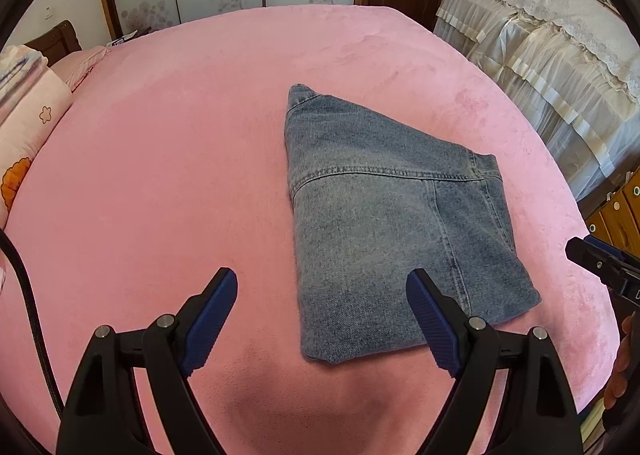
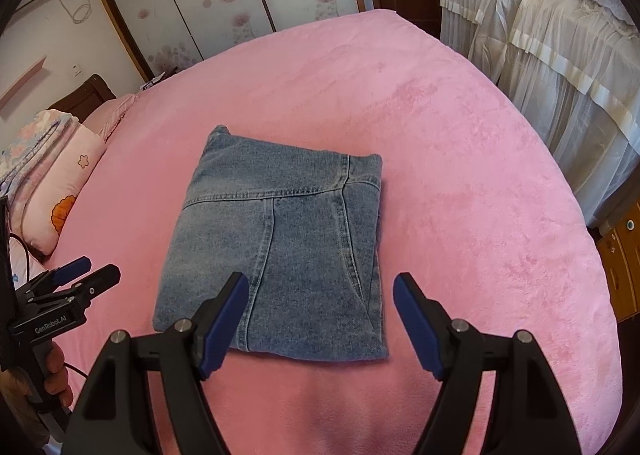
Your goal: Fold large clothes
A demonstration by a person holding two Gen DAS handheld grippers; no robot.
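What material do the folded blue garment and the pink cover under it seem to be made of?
The folded garment looks like washed blue denim: matte twill grain, faded patches and doubled stitched seams show. The pink cover looks like plush fleece or velvet, though I cannot tell which: its soft nap shows darker and lighter brushed streaks, with a faint sheen.

Legible text, one item: I read "GenRoboAI" in white lettering on the black plastic body of the left gripper (image 2: 86, 275). Nothing else readable.
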